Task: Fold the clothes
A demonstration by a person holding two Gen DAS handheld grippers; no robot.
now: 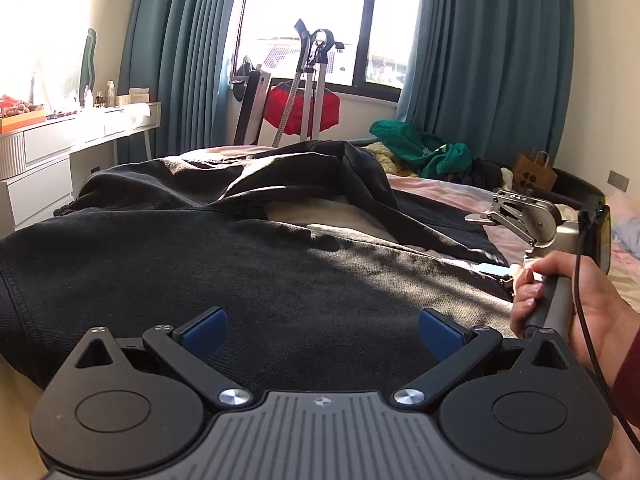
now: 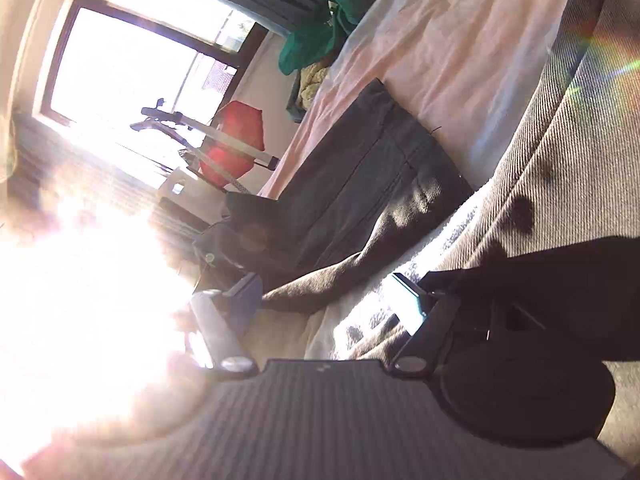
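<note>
A: Left gripper (image 1: 322,334) status?
B: Spread wide, nothing between the blue pads (image 1: 206,330). It hovers just over the black jeans (image 1: 248,264), which lie across the bed (image 1: 440,194).
A: Right gripper (image 2: 332,304)?
B: Also parted and rolled on its side, one finger low against the denim. Nothing visibly pinched. Heavy sun glare on that view.
A: Other clothes?
B: Green garment (image 1: 420,146) heaped at the far end of the bed, well apart.
</note>
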